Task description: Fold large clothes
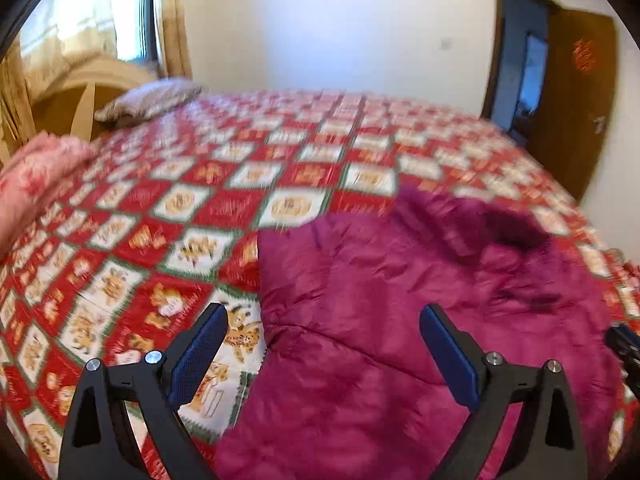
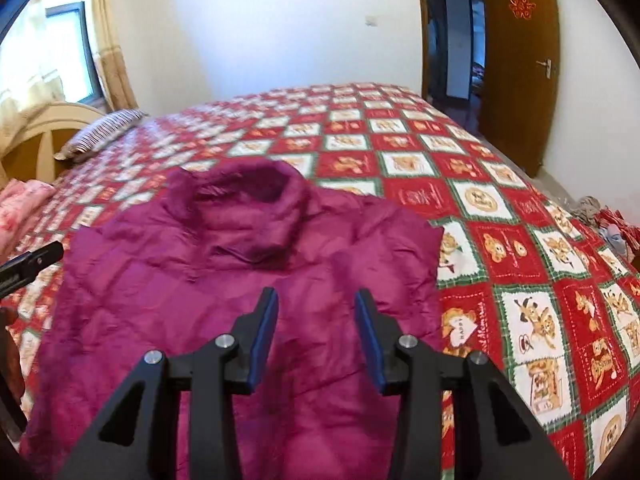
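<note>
A magenta padded jacket (image 2: 224, 280) lies flat on the bed, collar (image 2: 240, 188) toward the far side, its sides folded in. In the left wrist view the jacket (image 1: 400, 320) fills the lower right. My left gripper (image 1: 324, 316) hangs above the jacket's left edge, jaws wide apart with nothing between them. My right gripper (image 2: 316, 300) hovers over the jacket's lower middle, its blue pads (image 2: 266, 332) apart and holding nothing. The left gripper's tip (image 2: 36, 260) shows at the left edge of the right wrist view.
The bed wears a red and white checked cover (image 2: 500, 240) with cartoon bears. A striped pillow (image 2: 100, 132) and wooden headboard (image 2: 36, 132) stand at the far left, pink bedding (image 1: 32, 176) near them. A brown door (image 2: 520, 60) stands open at the right. Clothes (image 2: 608, 220) lie by the bed's right edge.
</note>
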{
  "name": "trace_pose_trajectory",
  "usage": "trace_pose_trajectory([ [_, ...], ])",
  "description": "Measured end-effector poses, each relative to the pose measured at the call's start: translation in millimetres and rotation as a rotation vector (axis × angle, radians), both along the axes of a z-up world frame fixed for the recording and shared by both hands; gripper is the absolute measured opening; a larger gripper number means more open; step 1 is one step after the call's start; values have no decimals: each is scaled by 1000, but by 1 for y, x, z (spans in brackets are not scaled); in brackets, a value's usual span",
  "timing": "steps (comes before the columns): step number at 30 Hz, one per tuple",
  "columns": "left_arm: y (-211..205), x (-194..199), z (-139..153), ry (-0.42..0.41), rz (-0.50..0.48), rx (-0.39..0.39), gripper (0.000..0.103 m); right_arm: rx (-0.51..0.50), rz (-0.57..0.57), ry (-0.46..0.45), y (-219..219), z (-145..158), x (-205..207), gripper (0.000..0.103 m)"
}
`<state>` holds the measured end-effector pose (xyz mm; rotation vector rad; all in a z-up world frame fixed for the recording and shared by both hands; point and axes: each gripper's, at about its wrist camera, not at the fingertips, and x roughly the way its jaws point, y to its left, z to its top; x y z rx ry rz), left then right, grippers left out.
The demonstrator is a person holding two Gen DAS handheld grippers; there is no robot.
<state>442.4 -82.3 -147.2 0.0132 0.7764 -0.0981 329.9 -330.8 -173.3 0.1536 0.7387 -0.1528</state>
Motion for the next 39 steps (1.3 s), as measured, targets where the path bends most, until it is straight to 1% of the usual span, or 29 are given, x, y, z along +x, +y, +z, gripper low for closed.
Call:
trace_pose_trajectory([
  [2, -3, 17, -28, 64, 22, 37, 97, -5, -8, 29, -5, -11, 3, 43],
  [5, -6, 23, -57, 112, 16, 46, 97, 12, -19, 55, -12, -28, 5, 43],
  [6, -6, 23, -63, 120, 15, 45, 97, 13, -17, 56, -13, -32, 5, 43],
  [8, -2, 24, -72, 138, 15, 8, 97, 14, -13, 55, -14, -35, 5, 44],
  [10, -1, 25, -72, 138, 20, -9, 97, 17, -11, 54, -14, -37, 5, 44],
  [15, -6, 23, -75, 130, 21, 16, 99, 40, -14, 55, -16, -42, 6, 44],
  [21, -7, 25, -77, 135, 30, 31, 102, 9, -9, 73, -11, -46, 9, 47],
  [39, -8, 24, -79, 125, 33, 40, 102, -37, -15, 81, -5, -50, 11, 48],
])
